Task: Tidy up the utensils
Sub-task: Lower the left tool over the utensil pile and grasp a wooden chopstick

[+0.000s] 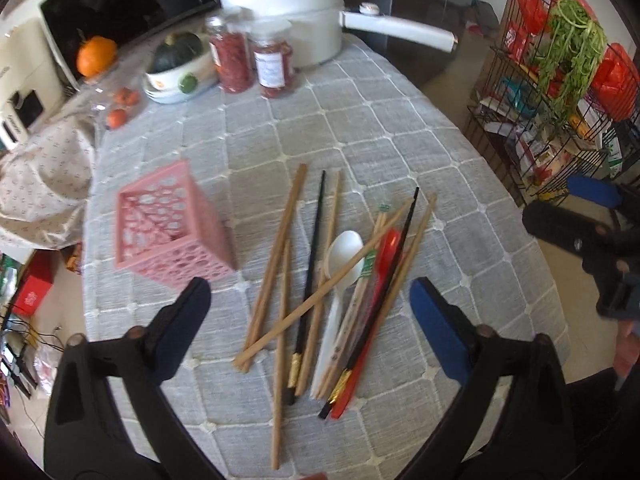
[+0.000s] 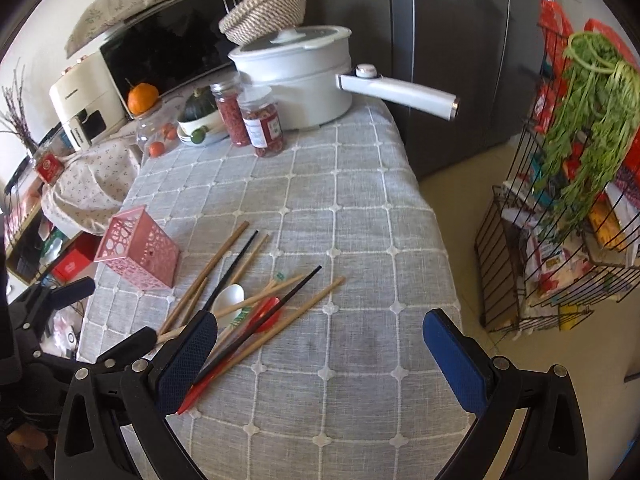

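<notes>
A heap of utensils lies on the grey checked tablecloth [image 1: 360, 128]: several wooden chopsticks [image 1: 276, 264], black chopsticks [image 1: 314, 256], a white spoon [image 1: 340, 260] and a red spoon [image 1: 386, 248]. A pink lattice holder [image 1: 168, 224] stands to their left. My left gripper [image 1: 310, 292] hovers open above the heap, with nothing pressed between its pads. My right gripper [image 2: 320, 326] is open over bare cloth to the right of the heap; its left finger [image 2: 188, 356] overlaps the red spoon [image 2: 264, 314] and chopsticks [image 2: 280, 330] in the picture. The pink holder [image 2: 138, 254] also shows in the right wrist view.
At the table's far end stand a white pot [image 1: 296, 16] with a long handle, two jars of red contents [image 1: 252, 62] and a bowl with a green squash [image 1: 176, 68]. A wire rack [image 2: 568, 216] with greens stands on the floor to the right. The table's right edge is close.
</notes>
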A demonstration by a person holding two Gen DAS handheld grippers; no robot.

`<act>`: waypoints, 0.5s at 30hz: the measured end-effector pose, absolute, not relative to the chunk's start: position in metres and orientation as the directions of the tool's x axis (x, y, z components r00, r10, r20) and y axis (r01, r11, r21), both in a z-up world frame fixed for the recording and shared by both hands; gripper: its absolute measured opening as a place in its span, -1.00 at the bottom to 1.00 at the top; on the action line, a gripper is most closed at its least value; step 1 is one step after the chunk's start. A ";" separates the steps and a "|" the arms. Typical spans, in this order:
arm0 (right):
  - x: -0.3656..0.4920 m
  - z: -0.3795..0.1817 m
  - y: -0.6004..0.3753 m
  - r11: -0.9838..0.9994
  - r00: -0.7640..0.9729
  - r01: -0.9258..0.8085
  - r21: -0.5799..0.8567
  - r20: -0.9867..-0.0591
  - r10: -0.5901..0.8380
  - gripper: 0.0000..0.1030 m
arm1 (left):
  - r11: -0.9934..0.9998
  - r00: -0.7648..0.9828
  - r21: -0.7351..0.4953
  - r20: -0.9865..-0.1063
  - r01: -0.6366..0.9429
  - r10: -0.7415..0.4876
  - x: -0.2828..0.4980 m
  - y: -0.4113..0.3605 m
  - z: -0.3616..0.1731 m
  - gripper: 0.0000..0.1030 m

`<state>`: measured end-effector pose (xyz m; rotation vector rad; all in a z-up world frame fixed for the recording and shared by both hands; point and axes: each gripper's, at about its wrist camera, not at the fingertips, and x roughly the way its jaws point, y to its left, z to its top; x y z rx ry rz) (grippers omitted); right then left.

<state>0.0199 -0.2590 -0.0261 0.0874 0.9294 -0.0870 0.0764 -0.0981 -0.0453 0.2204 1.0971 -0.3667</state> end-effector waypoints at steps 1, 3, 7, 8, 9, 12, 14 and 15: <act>0.023 -0.028 -0.263 0.991 0.582 0.127 0.044 -0.812 -0.039 0.96 | 0.913 0.371 -0.031 -0.908 0.406 -0.195 0.084 -0.103 -0.050 0.56; 0.029 -0.033 -0.273 0.984 0.554 0.166 0.064 -0.832 -0.039 0.74 | 0.901 0.323 -0.065 -0.921 0.428 -0.220 0.096 -0.113 -0.059 0.33; 0.033 -0.039 -0.288 0.973 0.536 0.214 0.088 -0.843 -0.041 0.53 | 0.849 0.245 -0.076 -0.941 0.523 -0.235 0.110 -0.135 -0.079 0.03; 0.034 -0.040 -0.291 0.972 0.534 0.217 0.086 -0.844 -0.045 0.53 | 0.835 0.226 -0.079 -0.945 0.545 -0.237 0.111 -0.140 -0.083 -0.05; 0.034 -0.040 -0.292 0.972 0.532 0.218 0.085 -0.845 -0.045 0.53 | 0.825 0.206 -0.082 -0.950 0.559 -0.235 0.113 -0.144 -0.088 -0.19; 0.033 -0.043 -0.297 0.972 0.523 0.219 0.088 -0.851 -0.041 0.53 | 0.806 0.175 -0.077 -0.960 0.587 -0.219 0.115 -0.155 -0.099 -0.37; 0.033 -0.045 -0.301 0.969 0.517 0.225 0.098 -0.856 -0.034 0.53 | 0.793 0.169 -0.061 -0.964 0.606 -0.203 0.115 -0.162 -0.105 -0.50; 0.033 -0.046 -0.303 0.968 0.515 0.229 0.103 -0.856 -0.031 0.53 | 0.788 0.165 -0.056 -0.966 0.613 -0.197 0.115 -0.164 -0.107 -0.56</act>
